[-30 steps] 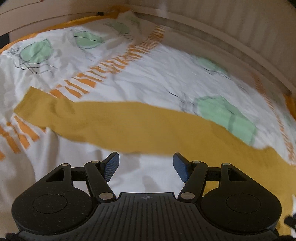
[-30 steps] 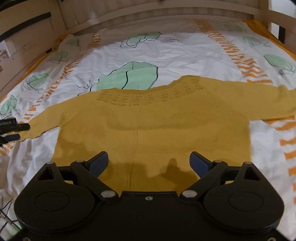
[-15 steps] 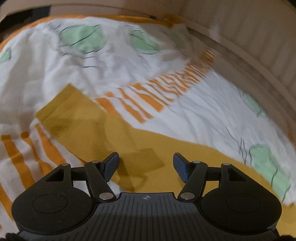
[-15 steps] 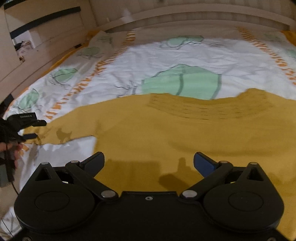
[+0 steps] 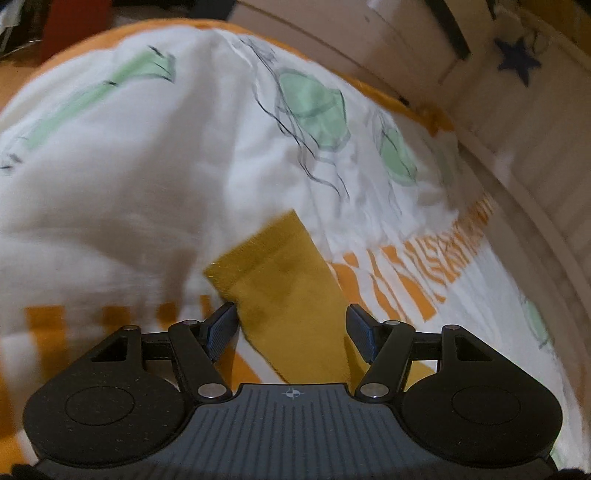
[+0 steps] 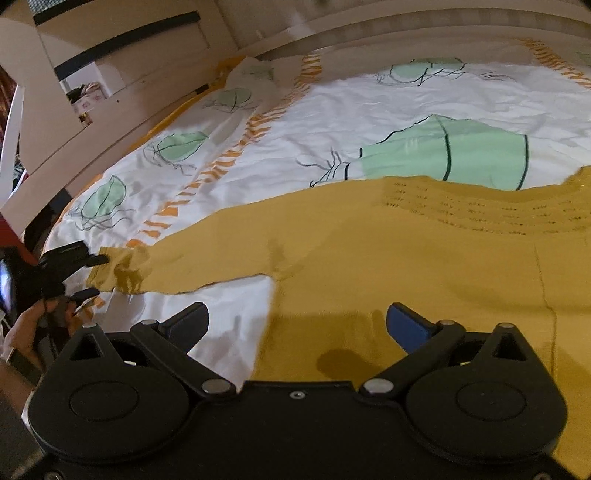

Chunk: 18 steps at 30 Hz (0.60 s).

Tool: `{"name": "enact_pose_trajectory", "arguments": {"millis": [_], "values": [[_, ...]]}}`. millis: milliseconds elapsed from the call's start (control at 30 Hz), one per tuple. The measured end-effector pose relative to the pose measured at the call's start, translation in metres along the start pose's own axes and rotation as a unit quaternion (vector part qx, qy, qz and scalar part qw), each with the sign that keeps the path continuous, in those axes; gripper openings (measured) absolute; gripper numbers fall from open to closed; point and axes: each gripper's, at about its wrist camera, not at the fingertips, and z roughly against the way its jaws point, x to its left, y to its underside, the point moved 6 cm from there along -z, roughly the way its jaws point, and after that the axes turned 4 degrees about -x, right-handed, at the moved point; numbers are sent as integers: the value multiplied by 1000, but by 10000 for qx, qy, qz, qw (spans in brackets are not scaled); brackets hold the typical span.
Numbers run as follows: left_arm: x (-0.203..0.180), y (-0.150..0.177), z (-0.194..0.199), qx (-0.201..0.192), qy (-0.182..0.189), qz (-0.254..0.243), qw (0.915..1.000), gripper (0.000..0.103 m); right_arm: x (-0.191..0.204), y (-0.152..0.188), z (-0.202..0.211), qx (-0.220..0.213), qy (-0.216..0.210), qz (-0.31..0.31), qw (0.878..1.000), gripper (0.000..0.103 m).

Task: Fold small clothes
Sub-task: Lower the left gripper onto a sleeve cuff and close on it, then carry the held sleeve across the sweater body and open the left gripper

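Sweater: mustard, spread flat on the bed.
Left gripper: jaws spread, either side of the sleeve cuff, not pinching.
Right gripper: jaws spread wide, just opened, over the sweater's near-left edge.

You are working in dim, warm indoor light that seems to fall from above and behind you, since the right gripper throws soft shadows forward onto the yellow sweater. Your left wrist view is heavily motion-blurred: the sheet smears into streaks toward the left edge, while the gripper body stays sharp. Both fisheye views bow the bed frame at the rim, and your right view is noticeably crisper.
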Motion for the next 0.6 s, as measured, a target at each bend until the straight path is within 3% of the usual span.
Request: {"name": "enact_pose_trajectory", "arguments": {"millis": [167,367,433,533,600], "values": [[-15,3,-23,179,365,-378,9985,64,-3,3,-2,67,8,25,10000,103],[-16,4,-27,138,540,-7,9984,60,-8,9,1,131,84,66,9999,103],[-14,5,-26,258,646,129,9975,34,-10,10,1,140,122,53,9998,103],[-9,7,-26,296,635,309,9971,7,-12,10,6,117,124,-15,9999,103],[-10,6,-24,215,678,301,9970,7,-13,8,10,76,114,-16,9999,103]]}}
